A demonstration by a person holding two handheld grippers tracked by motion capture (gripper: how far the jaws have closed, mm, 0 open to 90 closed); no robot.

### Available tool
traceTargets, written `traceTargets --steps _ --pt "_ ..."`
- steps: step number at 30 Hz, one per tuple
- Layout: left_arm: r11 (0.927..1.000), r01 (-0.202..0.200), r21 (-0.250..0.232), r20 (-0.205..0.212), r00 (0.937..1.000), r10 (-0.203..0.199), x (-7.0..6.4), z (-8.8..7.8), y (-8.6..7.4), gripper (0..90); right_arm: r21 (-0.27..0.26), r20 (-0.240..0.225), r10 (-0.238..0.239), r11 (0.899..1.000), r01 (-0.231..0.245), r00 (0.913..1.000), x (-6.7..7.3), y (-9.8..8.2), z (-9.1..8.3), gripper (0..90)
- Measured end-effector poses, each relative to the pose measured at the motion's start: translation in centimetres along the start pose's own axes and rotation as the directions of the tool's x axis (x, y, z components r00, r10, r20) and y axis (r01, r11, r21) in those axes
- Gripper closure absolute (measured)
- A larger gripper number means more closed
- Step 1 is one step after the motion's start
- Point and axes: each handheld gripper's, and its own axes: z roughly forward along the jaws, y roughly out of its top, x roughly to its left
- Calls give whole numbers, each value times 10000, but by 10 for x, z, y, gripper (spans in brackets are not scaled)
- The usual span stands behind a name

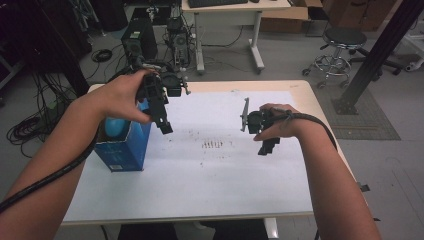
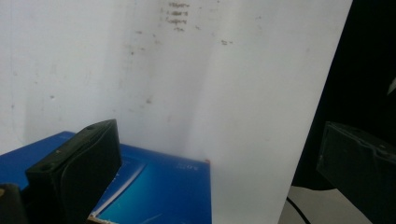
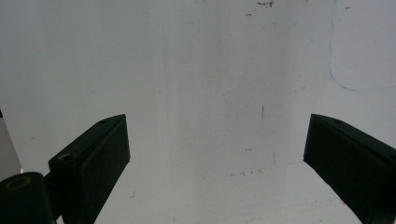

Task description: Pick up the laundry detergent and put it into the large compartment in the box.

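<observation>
Grey workshop floor surrounds a pale wooden surface (image 1: 305, 95) covered by a white sheet (image 1: 210, 170) that carries a small cluster of dark marks (image 1: 216, 144) near the middle of the frame in the high view. Behind it, in the upper part of the frame, stand two computer towers (image 1: 140, 42), a white desk (image 1: 235, 10) and a round black stool (image 1: 344, 40); cables lie coiled on the floor at the left edge.

At the left of the sheet stands an open blue carton (image 1: 124, 147) with a light blue rounded object (image 1: 116, 127) inside it; what that object is cannot be told. The left tool (image 1: 162, 120) hangs in the air just above and to the right of the carton, angled down toward the sheet, held by the left hand (image 1: 122, 97). In the left gripper view its jaws stand wide apart, with nothing between them, and the blue carton (image 2: 159, 186) lies at the lower left of the frame under the nearer jaw.

The right tool (image 1: 267, 145) hovers over the sheet to the right of the dark marks, well apart from the carton, gripped by the right hand (image 1: 280, 125). In the right gripper view its jaws are spread wide over bare white sheet (image 3: 210, 93).
</observation>
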Motion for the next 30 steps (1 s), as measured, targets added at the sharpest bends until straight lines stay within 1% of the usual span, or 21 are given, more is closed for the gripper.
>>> traceTargets --steps 4,6,12,17,21,23,30 --pt "10000 9 -32 34 10000 -9 -1 0 3 2 -24 23 -57 10000 57 10000 -1 0 0 68" --pt "10000 -44 35 -21 10000 44 -1 0 5 2 -49 17 -29 10000 29 10000 0 -1 0 68" --pt "10000 33 -12 27 10000 -33 -1 0 9 2 -68 55 31 10000 -31 10000 -1 -6 -3 67" --pt "10000 61 23 16 10000 -61 -1 -1 10 1 -125 65 -8 9999 9 10000 -1 -5 -4 67" --pt "10000 57 -41 -2 10000 -57 -2 -3 11 2 -113 63 -50 9999 51 10000 -1 -4 -4 67" --pt "9999 115 -62 22 9999 -115 -1 -3 11 2 -102 44 -44 9999 44 10000 -1 -3 -3 67" --pt "9999 145 -51 80 9999 -145 0 0 9 2 -130 59 -50 9999 51 10000 -1 -3 -4 67"
